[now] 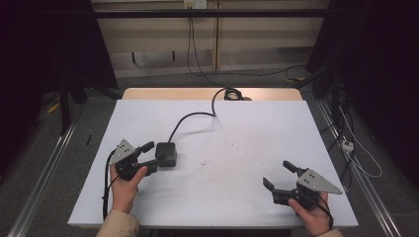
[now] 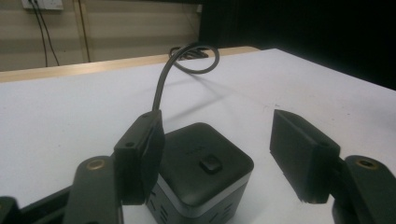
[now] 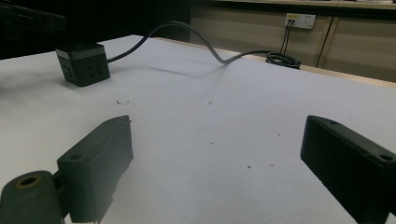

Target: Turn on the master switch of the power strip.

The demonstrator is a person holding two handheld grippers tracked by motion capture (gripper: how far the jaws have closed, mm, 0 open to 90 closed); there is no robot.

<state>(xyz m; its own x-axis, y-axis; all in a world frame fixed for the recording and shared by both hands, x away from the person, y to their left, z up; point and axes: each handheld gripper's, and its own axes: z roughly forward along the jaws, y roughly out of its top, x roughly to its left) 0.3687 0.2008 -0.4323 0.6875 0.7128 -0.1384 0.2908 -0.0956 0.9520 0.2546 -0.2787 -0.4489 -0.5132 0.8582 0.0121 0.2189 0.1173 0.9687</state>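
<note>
A black cube power socket with a button on top sits on the white table, left of centre. Its thick black cable runs back to a coil at the far edge. My left gripper is open just left of the cube; in the left gripper view the cube lies between the spread jaws, close to the left one, and touch is unclear. My right gripper stands open near the front right with nothing between its jaws. The right gripper view has the cube far off at upper left.
The coiled cable lies on the wooden strip at the table's far edge. Small dark specks mark the table's middle. A white power strip and loose wires lie on the floor at the right. Wall outlets are behind.
</note>
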